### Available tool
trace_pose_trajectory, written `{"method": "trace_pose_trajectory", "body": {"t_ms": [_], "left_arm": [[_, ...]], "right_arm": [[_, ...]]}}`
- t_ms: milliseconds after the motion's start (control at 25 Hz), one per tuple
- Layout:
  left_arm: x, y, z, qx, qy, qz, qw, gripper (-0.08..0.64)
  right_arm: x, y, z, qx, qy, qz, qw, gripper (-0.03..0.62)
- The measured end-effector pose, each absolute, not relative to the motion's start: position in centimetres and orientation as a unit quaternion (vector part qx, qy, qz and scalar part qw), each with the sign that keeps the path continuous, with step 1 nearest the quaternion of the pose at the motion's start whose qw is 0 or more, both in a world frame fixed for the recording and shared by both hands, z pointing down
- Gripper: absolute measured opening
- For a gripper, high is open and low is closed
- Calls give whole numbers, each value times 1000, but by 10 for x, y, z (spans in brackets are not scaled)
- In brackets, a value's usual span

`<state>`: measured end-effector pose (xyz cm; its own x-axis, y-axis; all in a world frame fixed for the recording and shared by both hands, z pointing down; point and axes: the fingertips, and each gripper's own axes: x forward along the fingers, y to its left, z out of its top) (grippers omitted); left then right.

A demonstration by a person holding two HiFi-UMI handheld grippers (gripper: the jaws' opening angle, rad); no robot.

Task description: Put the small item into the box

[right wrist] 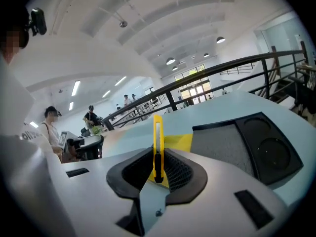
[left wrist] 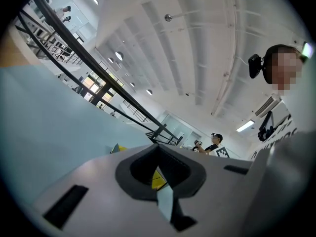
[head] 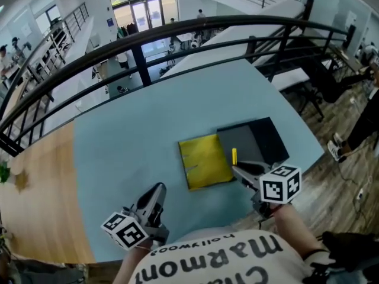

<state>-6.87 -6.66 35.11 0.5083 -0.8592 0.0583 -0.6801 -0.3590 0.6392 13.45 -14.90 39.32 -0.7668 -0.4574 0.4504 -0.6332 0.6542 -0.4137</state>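
Right gripper (head: pixel 238 169) jaws grip yellow utility knife (head: pixel 234 156) over open box (head: pixel 260 136) | left gripper (head: pixel 157 189) jaws closed, empty, near box | pickup apparently done; release inside remains

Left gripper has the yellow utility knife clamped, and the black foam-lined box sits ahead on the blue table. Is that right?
Not quite. The yellow utility knife is clamped in the right gripper, not the left, as the right gripper view shows. The left gripper holds nothing. The rest stands: the black foam-lined box sits ahead on the blue table.
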Motion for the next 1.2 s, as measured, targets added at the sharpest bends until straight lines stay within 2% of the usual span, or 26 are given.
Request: {"method": "trace_pose_trajectory", "body": {"t_ms": [760,1200], "left_arm": [[-37,-63,401,815,-461,-72,344,2],[-27,-97,392,841,-440,-59,308,2]], "right_arm": [[109,-169,420,284,-893,318,146,84],[105,-181,416,286,-893,320,135,84]]}}
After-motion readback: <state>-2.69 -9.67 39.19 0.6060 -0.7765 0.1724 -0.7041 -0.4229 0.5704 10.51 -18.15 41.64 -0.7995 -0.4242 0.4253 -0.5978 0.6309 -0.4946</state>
